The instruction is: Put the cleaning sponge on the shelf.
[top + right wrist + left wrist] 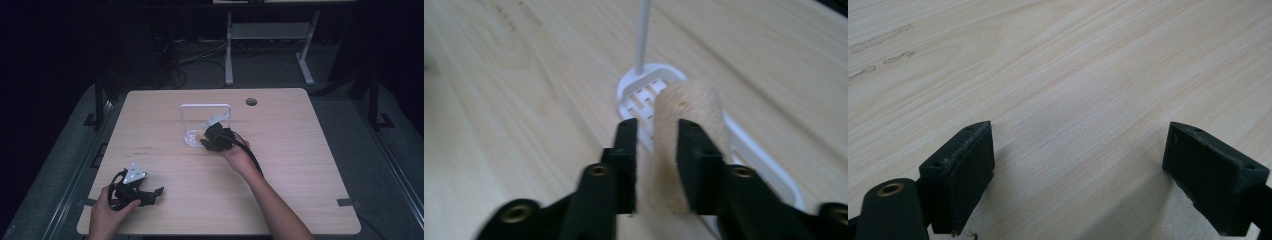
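item: beige roll, upright over the white rack base near the desk centre, pinched by your right tool. left tool spread, at the near left corner. risk: a tilted release would topple it. no legible writing.

We see a white rack standing upright near the middle of the table, a thin wire frame rising from a slotted white base. In the right gripper view, a pale beige cylinder with a rough, fibrous surface lies over that base, its rounded end pointing toward the frame's upright rod. It sits between the two black jaws of the right gripper, close against the right-hand jaw, with a narrow gap to the other. We cannot tell whether it rests on the base
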